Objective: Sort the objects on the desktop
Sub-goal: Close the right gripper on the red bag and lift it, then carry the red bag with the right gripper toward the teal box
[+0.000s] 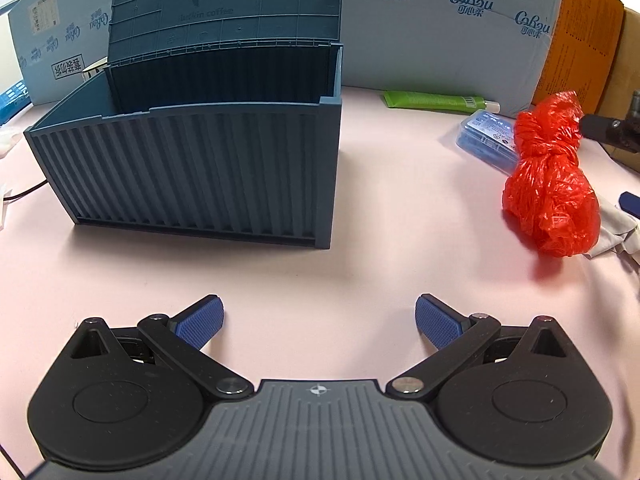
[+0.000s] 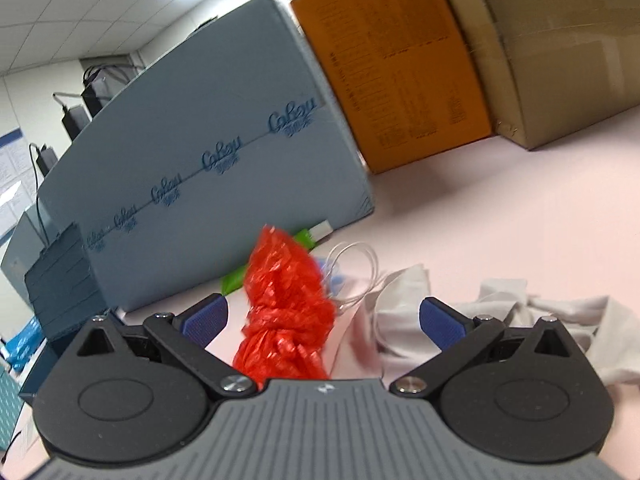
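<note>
A knotted red plastic bag (image 1: 550,184) lies on the pink table at the right of the left wrist view. In the right wrist view the red bag (image 2: 286,308) sits between the wide-apart fingers of my right gripper (image 2: 324,320), which is open and not touching it. My left gripper (image 1: 318,320) is open over bare table, in front of the dark blue ribbed storage box (image 1: 200,168) with its lid raised. Behind the bag lie a green tube (image 1: 436,101), a blue packet (image 1: 486,140) and a white cloth (image 2: 496,320).
A large pale blue carton (image 2: 208,160), an orange box (image 2: 400,72) and a brown carton (image 2: 560,40) line the table's back. A thin clear cable loop (image 2: 352,260) lies beside the cloth. A dark object (image 1: 612,132) shows at the right edge.
</note>
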